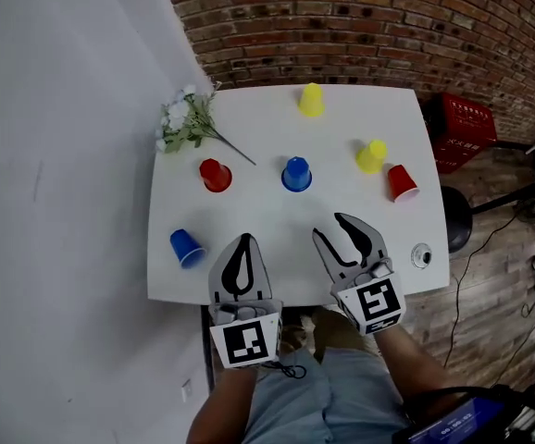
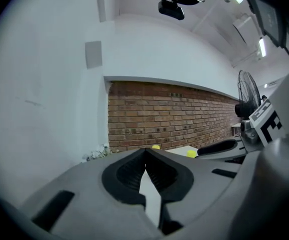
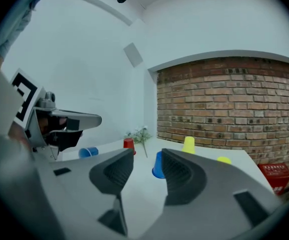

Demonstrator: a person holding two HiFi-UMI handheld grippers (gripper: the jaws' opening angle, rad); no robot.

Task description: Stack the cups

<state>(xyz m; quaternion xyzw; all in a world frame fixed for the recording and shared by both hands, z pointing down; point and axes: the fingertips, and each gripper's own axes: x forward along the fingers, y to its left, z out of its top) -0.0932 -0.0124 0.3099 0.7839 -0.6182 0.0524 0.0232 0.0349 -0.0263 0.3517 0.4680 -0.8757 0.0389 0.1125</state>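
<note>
6 separate cups: 2 red, 2 blue, 2 yel.

Dark grey left hand-held gripper, matching right hand-held gripper, black-and-white marker cubes, pale blue-grey garment

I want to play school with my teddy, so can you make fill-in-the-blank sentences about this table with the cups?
The table holds ___ cups in all.
The cup nearest the flowers is ___.
The right hand-held gripper is open; the left hand-held gripper is ___.
Beside the table stands a crate coloured ___.
Missing words: six; red; shut; red.
</note>
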